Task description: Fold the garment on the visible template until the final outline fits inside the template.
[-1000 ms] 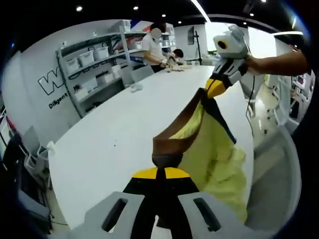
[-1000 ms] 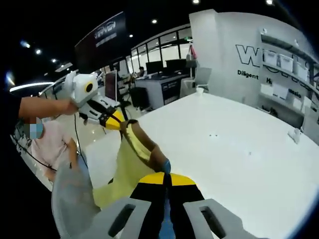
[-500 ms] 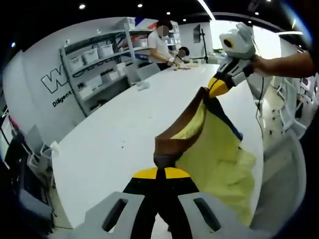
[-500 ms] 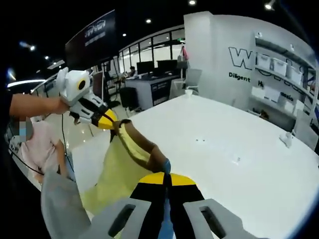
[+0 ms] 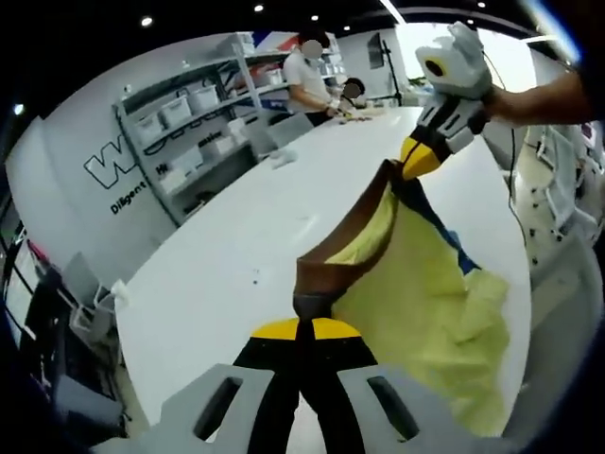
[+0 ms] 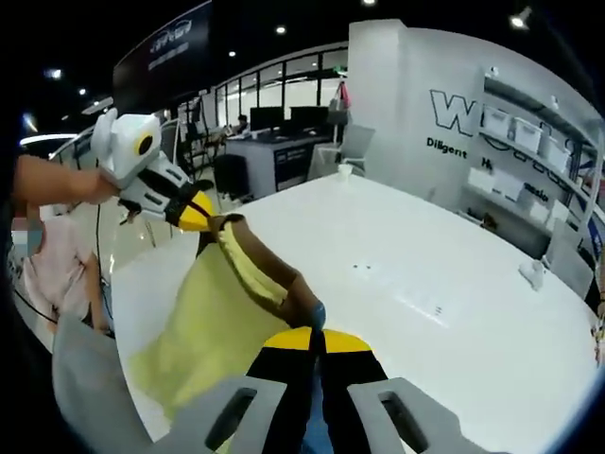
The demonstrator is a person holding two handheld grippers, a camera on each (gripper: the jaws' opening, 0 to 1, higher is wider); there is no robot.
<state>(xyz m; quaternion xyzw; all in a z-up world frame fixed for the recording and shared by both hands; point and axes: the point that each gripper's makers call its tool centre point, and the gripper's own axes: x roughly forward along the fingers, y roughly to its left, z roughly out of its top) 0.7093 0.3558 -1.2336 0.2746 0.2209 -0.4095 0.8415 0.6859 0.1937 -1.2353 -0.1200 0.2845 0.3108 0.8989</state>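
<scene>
Aloft, one yellow garment (image 5: 416, 284) clamped between two hand-held grippers, left hand-held gripper (image 5: 301, 326) and right hand-held gripper (image 6: 317, 333).

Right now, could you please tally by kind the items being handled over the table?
Yellow fabric garment with brown trim: 1
Hand-held gripper, yellow-tipped, both shut on the trim: 2 (left, right)
White table: 1
Total: 4

Both views are bright and evenly lit by ceiling spotlights (image 5: 145, 20). The white table (image 6: 444, 284) shows mild glare and barely any shadow. Fisheye bending curves the edges strongly; far background looks slightly soft, possibly motion blur.
</scene>
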